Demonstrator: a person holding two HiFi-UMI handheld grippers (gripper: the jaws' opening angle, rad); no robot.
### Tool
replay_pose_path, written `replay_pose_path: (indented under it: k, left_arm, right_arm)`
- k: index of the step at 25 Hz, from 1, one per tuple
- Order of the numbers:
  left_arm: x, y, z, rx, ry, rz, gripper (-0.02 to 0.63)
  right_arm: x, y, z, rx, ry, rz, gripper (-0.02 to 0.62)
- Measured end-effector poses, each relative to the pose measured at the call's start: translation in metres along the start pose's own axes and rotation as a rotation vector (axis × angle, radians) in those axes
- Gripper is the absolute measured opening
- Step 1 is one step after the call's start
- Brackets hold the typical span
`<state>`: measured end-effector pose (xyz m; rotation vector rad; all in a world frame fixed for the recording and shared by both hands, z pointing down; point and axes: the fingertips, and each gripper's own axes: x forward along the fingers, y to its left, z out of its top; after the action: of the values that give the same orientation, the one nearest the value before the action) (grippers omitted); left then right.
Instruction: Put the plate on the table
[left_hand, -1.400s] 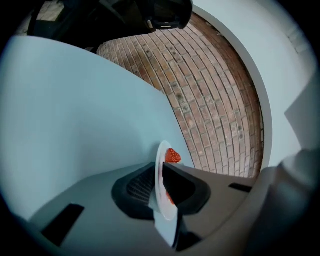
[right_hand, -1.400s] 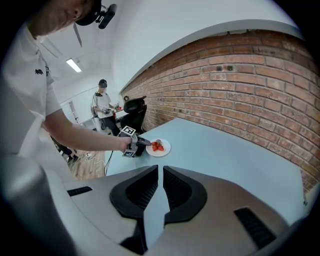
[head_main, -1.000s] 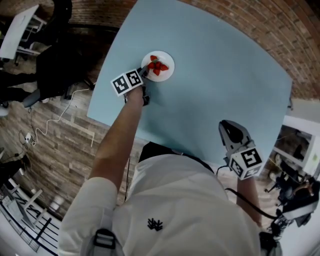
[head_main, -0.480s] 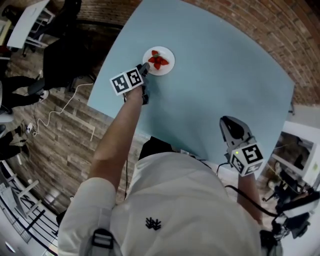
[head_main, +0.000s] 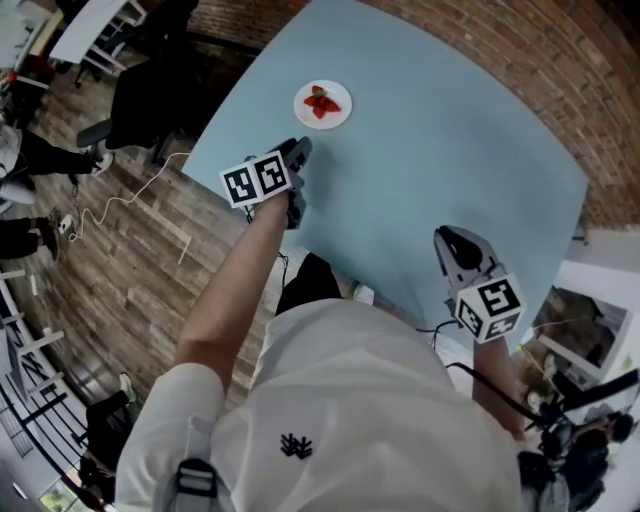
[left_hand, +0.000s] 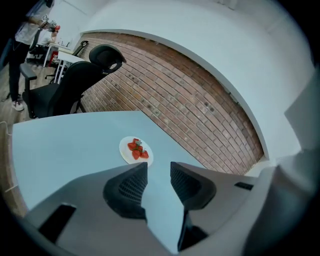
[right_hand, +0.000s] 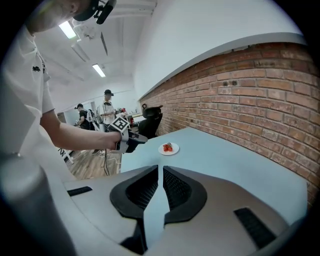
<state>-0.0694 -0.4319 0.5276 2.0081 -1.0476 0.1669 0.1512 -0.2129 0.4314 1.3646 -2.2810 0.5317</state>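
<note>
Small round white plate (head_main: 322, 104) with red strawberries (head_main: 320, 101) sits flat on light blue table (head_main: 450, 150). Left gripper (head_main: 302, 150) near it, not touching, jaws apart, empty. Right gripper (head_main: 455, 245) well apart, jaws seem pressed together, empty. Job looks done: back left straight off, don't bump rim.

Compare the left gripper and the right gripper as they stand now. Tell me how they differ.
The left gripper hangs over the table, close to the plate of strawberries. The right gripper sits far from the plate, by the table's near edge. The left gripper's jaws stand apart with a clear gap, while the right gripper's jaws are almost together. Both hold nothing.
</note>
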Motion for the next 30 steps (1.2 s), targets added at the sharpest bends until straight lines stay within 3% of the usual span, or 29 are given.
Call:
replay_pose_path:
  k: [7, 20, 30]
  left_arm:
    - [-0.060, -0.059, -0.055, 0.079, 0.039, -0.006, 0.132]
    - [-0.164, -0.176, -0.131, 0.168, -0.004, -0.143, 0.131]
    - [-0.196, -0.210, -0.168, 0.192, -0.002, -0.176, 0.130]
  right_arm:
    - [-0.031, 0.017, -0.018, -0.043, -0.036, 0.062, 0.035]
    - [-0.095, 0.045, -0.044, -0.102, -0.080, 0.112, 0.035]
    - [-0.105, 0.059, -0.050, -0.144, -0.087, 0.165, 0.034]
